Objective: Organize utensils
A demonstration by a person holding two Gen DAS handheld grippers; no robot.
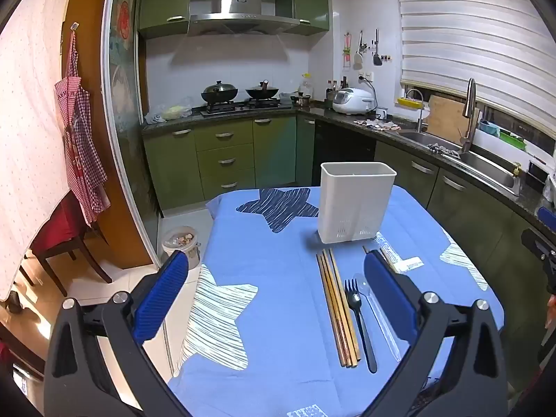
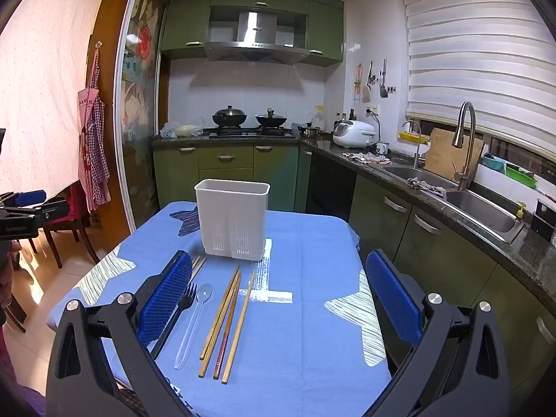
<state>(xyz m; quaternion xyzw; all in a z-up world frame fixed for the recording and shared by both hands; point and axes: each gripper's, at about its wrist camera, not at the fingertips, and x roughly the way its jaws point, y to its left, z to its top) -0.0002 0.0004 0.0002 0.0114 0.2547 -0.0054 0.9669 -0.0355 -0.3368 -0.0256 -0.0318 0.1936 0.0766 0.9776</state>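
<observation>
Nothing had yet been picked up: both the left gripper point(image 1: 274, 299) and the right gripper point(image 2: 278, 299) were held with jaws wide open and empty above the blue-clothed counter point(image 2: 305, 330). The wooden chopsticks point(image 2: 226, 326), black plastic fork point(image 2: 186, 300) and clear plastic spoon point(image 2: 198, 312) lay flat just before the white slotted plastic utensil holder point(image 2: 232, 219). One utensil would likely need to be pinched and stood in the holder.

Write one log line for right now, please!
left claw: open, empty | right claw: open, empty | chopsticks, fork, spoon: on table | holder: upright
</observation>
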